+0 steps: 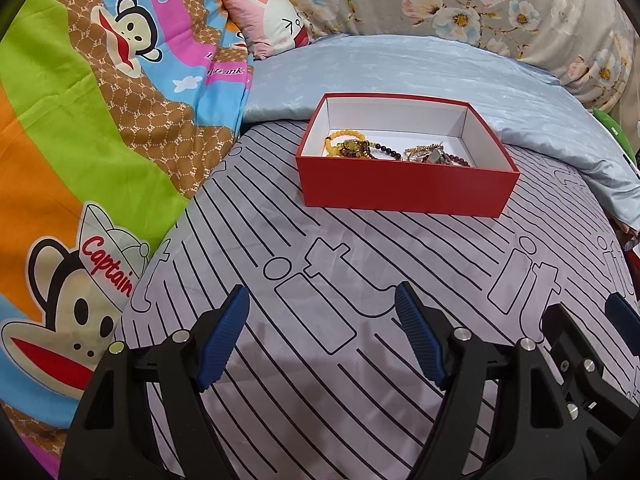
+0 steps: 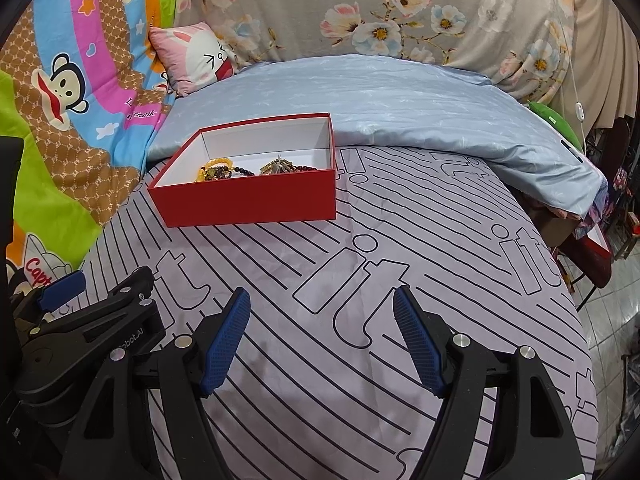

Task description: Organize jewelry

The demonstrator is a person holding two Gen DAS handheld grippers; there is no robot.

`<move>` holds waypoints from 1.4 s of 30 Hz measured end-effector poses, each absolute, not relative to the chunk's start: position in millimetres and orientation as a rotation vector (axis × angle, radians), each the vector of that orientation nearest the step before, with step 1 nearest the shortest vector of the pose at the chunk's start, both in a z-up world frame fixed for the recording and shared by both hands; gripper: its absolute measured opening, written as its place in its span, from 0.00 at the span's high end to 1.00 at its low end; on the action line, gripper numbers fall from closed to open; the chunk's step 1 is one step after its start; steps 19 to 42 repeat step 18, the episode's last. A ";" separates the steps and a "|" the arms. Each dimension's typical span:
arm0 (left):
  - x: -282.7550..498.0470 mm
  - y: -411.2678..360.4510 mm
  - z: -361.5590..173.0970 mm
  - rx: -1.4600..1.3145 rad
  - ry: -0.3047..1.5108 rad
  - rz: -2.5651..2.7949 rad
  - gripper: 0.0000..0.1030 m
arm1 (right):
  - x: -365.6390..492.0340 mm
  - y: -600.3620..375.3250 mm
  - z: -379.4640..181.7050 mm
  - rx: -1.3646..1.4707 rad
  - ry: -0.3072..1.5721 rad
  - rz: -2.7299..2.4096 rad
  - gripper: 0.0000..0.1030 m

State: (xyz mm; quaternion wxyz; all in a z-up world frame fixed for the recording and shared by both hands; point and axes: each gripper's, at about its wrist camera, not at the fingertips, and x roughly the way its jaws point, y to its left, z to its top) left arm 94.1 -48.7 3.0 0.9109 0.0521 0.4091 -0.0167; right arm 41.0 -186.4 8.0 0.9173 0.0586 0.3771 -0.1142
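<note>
A red box (image 1: 404, 190) with a white inside stands on the striped bed sheet (image 1: 320, 360); it also shows in the right wrist view (image 2: 248, 200). In it lie yellow bead bracelets (image 1: 344, 140), a dark bead string (image 1: 386, 152) and a heap of metal pieces (image 1: 426, 154); the same jewelry (image 2: 224, 170) shows in the right wrist view. My left gripper (image 1: 322, 308) is open and empty, low over the sheet, well short of the box. My right gripper (image 2: 322, 308) is open and empty beside it, to the right.
A blue pillow (image 1: 400, 72) lies behind the box. A colourful cartoon quilt (image 1: 80, 120) is piled on the left, with a small pink cushion (image 1: 272, 20) at the back. The bed's edge and tiled floor (image 2: 608, 304) are on the right.
</note>
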 end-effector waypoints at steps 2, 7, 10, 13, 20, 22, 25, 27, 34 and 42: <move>93.6 -48.6 2.8 0.106 0.844 -0.030 0.31 | 40.9 -186.3 7.9 0.123 0.776 -0.235 0.31; 94.0 -47.1 0.5 0.099 0.855 -0.019 0.31 | 38.1 -186.6 4.6 0.127 0.781 -0.242 0.29; 94.7 -45.6 -0.5 0.096 0.860 -0.016 0.31 | 37.1 -186.6 3.2 0.123 0.780 -0.254 0.26; 95.5 -44.8 -0.7 0.092 0.863 -0.018 0.31 | 38.2 -187.9 3.2 0.127 0.779 -0.261 0.24; 97.2 -42.6 -2.0 0.080 0.868 -0.026 0.31 | 38.4 -189.5 2.3 0.139 0.776 -0.269 0.22; 97.2 -42.6 -2.0 0.080 0.868 -0.026 0.31 | 38.4 -189.5 2.3 0.139 0.776 -0.269 0.22; 97.2 -42.6 -2.0 0.080 0.868 -0.026 0.31 | 38.4 -189.5 2.3 0.139 0.776 -0.269 0.22; 97.2 -42.6 -2.0 0.080 0.868 -0.026 0.31 | 38.4 -189.5 2.3 0.139 0.776 -0.269 0.22; 97.2 -42.6 -2.0 0.080 0.868 -0.026 0.31 | 38.4 -189.5 2.3 0.139 0.776 -0.269 0.22; 97.2 -42.6 -2.0 0.080 0.868 -0.026 0.31 | 38.4 -189.5 2.3 0.139 0.776 -0.269 0.22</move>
